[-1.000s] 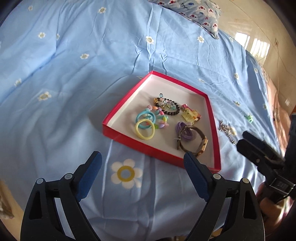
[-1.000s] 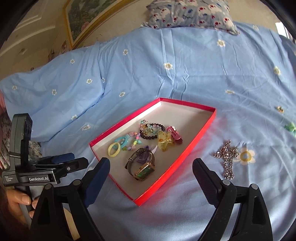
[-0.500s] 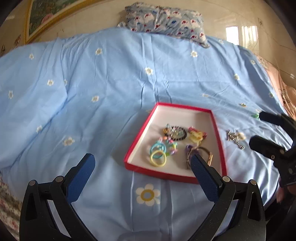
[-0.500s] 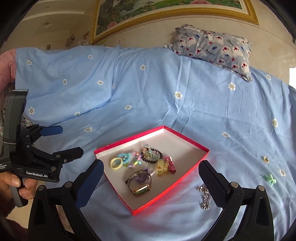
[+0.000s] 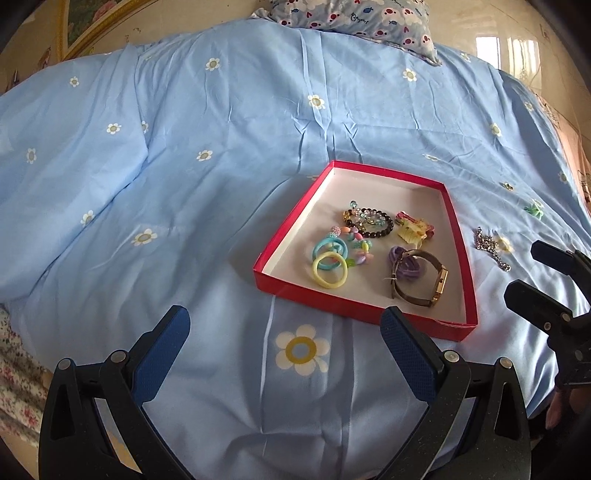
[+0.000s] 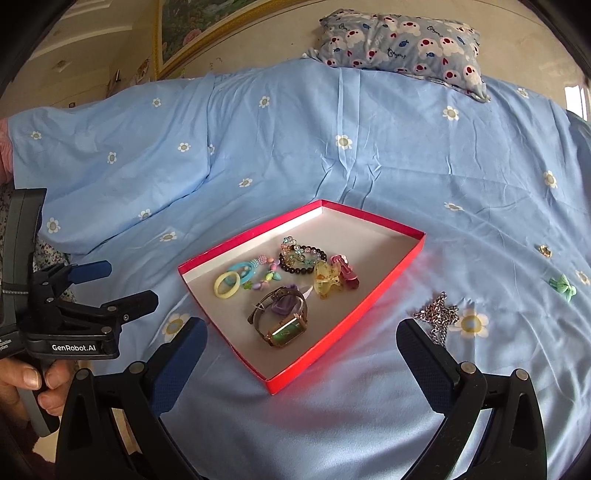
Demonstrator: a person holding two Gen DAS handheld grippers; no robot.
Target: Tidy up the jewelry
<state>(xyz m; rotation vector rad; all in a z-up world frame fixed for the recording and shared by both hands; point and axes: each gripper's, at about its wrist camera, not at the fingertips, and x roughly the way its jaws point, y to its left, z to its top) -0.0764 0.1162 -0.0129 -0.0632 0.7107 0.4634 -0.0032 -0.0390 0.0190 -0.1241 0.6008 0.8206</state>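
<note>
A red box (image 5: 284,232) (image 6: 391,273) lies on the blue bedspread. It holds a gold watch (image 5: 424,284) (image 6: 284,326), hair rings (image 5: 330,266) (image 6: 229,282), a dark bead bracelet (image 5: 367,220) (image 6: 303,254) and hair clips (image 5: 413,227) (image 6: 332,277). A silver chain (image 5: 491,247) (image 6: 437,314), a green bow (image 5: 533,209) (image 6: 561,286) and a small brooch (image 6: 545,251) lie on the sheet right of the box. My left gripper (image 5: 284,336) (image 6: 125,286) is open and empty, near the box's front edge. My right gripper (image 6: 301,343) (image 5: 539,271) is open and empty, right of the box.
A patterned pillow (image 6: 402,40) lies at the head of the bed under a framed picture (image 6: 184,29). The bedspread (image 5: 221,147) has a raised fold on the left. A floral cloth (image 5: 18,376) shows at the left bed edge.
Both grippers have pulled back and tilted up from the box, so more of the bed and pillow shows. Nothing was picked up; the jewelry has not moved.
</note>
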